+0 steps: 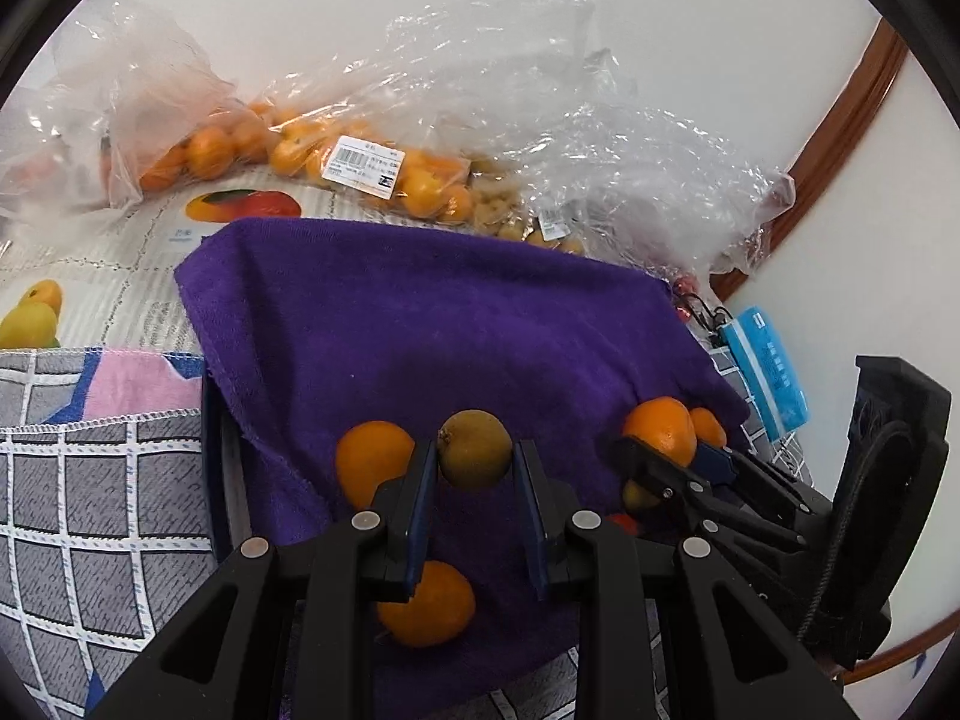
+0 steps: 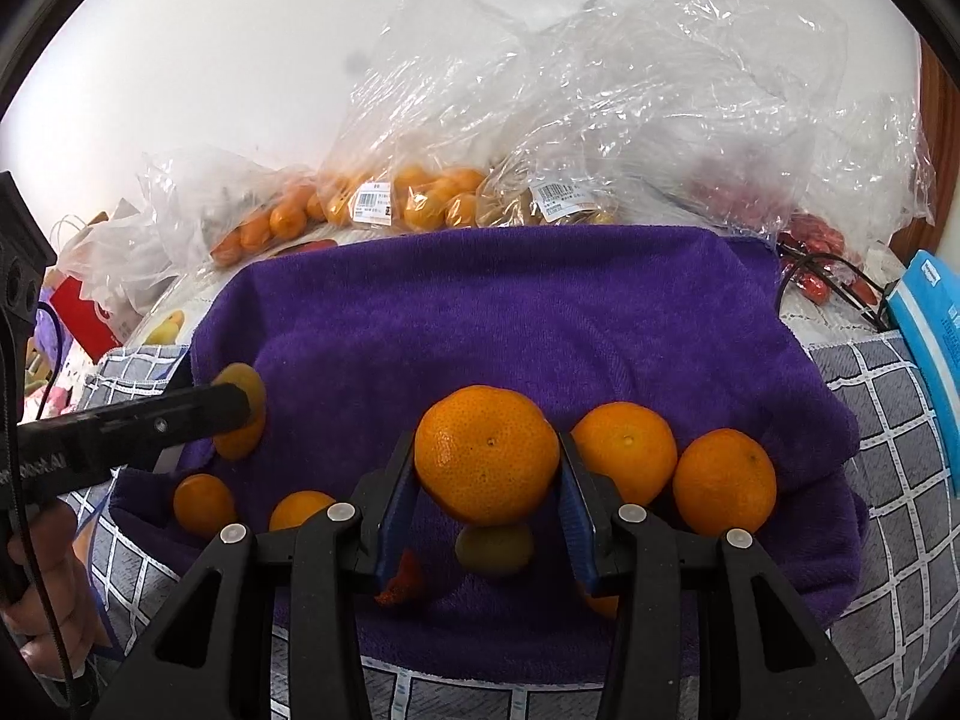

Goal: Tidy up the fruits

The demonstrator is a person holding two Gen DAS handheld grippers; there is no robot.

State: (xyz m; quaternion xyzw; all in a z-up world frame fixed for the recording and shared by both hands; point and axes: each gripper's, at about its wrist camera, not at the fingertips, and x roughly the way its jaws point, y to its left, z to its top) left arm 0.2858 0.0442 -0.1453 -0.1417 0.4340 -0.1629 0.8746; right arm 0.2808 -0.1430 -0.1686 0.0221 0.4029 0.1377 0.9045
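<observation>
2 tools, each pinching 1 fruit above the purple towel (image 2: 540,312): left tool (image 1: 474,468) holds a yellow-green citrus (image 1: 474,449); right tool (image 2: 487,480) holds a mandarin (image 2: 487,455) (loose mandarins lie directly below and beside both).

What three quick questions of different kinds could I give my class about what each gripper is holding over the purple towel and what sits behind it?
1. True or false: the left gripper holds a bright orange fruit.
2. Multiple choice: the right gripper is shut on A) a red box, B) an orange, C) nothing.
3. Short answer: what lies along the wall behind the purple towel?

Key
1. False. It holds a dull yellow-green fruit between its fingers.
2. B.
3. Clear plastic bags of fruit, some with printed labels.
</observation>
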